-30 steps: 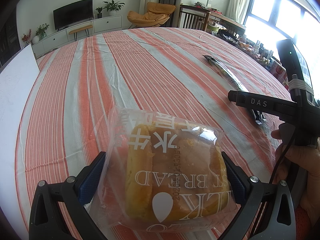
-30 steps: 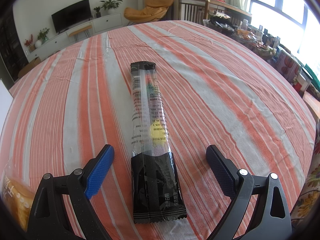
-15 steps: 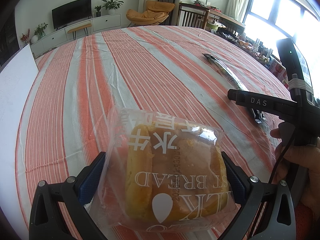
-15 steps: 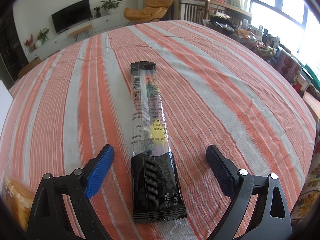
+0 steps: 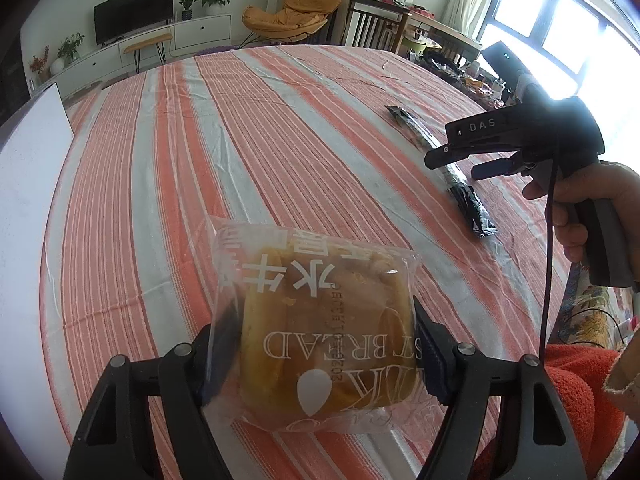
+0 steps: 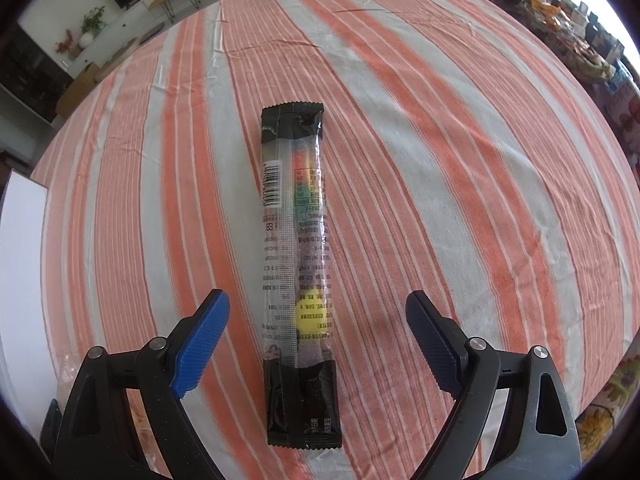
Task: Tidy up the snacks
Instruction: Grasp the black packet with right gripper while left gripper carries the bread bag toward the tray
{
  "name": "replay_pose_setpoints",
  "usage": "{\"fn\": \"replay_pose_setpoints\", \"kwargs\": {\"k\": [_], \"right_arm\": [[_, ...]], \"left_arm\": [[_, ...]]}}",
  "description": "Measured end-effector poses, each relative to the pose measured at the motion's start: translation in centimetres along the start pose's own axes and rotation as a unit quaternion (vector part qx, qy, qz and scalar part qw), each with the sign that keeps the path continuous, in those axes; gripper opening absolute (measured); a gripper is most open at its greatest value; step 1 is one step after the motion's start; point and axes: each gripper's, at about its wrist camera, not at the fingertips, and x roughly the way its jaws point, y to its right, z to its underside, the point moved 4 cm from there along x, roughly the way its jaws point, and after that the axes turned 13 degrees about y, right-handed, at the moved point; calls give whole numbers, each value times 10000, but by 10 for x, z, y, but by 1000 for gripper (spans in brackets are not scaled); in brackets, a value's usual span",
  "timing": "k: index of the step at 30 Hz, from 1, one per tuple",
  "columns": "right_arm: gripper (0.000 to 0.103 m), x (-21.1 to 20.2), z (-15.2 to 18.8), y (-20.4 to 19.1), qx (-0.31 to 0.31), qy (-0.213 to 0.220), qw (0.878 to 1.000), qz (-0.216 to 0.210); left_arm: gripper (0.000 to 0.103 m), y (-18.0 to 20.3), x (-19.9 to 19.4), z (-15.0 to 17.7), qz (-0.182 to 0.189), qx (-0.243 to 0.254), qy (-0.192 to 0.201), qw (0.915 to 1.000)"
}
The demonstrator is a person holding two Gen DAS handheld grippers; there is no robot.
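Observation:
A clear packet of yellow bread (image 5: pixel 320 332) with white lettering sits between the pads of my left gripper (image 5: pixel 322 320). The jaws are closing and both pads press into its sides, squeezing it narrower. A long black-ended stick packet (image 6: pixel 294 240) with coloured sweets lies lengthwise on the striped tablecloth (image 6: pixel 440 160). My right gripper (image 6: pixel 316 300) hangs over its near half with jaws closing, and each blue pad stands well clear of it. The left wrist view shows the right gripper (image 5: pixel 452 165) from the side, held in a person's hand (image 5: pixel 580 200) above the stick packet (image 5: pixel 468 200).
A white board (image 5: pixel 28 184) stands along the table's left edge, also the white board (image 6: pixel 20 260) in the right wrist view. Cluttered packets and boxes (image 6: pixel 580 40) line the far right edge. An orange-red cloth (image 5: pixel 572 380) lies at the near right.
The left jaws came in and now squeeze the bread packet, which has lifted a little. The right gripper tipped down and moved over the stick packet, its jaws narrower.

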Motion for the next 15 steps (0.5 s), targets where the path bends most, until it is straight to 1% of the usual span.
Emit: {"fn": "replay_pose_setpoints", "kwargs": {"k": [1, 2, 3, 5, 7, 8, 10, 12, 14, 15], "right_arm": [[47, 1, 4, -6, -191, 103, 9996, 173], [21, -2, 6, -11, -391, 242, 9983, 348], [19, -5, 7, -13, -343, 320, 9986, 232], [17, -11, 11, -12, 83, 318, 9994, -117], [17, -28, 13, -12, 375, 514, 9971, -407], [17, -39, 13, -15, 502, 610, 9948, -640], [17, -66, 12, -28, 746, 785, 9862, -1250], [17, -96, 11, -52, 805, 942, 9755, -1815], [17, -125, 9, -89, 738, 1036, 9638, -2342], [17, -138, 6, -111, 679, 1051, 9563, -2641]], "left_arm": [[75, 0, -7, 0, 22, -17, 54, 10000], [75, -1, -15, -1, 44, -49, 118, 9999], [75, -2, -25, -3, 68, -105, 196, 9997], [75, -6, -48, -8, 185, -296, 361, 9987], [75, -10, -76, -17, 380, -568, 531, 9962], [75, -13, -92, -21, 484, -691, 633, 9944], [75, -21, -125, -31, 606, -859, 855, 9908], [75, -34, -160, -38, 617, -996, 1085, 9872], [75, -53, -195, -43, 516, -1112, 1333, 9835], [75, -68, -212, -46, 374, -1169, 1459, 9817]]}}
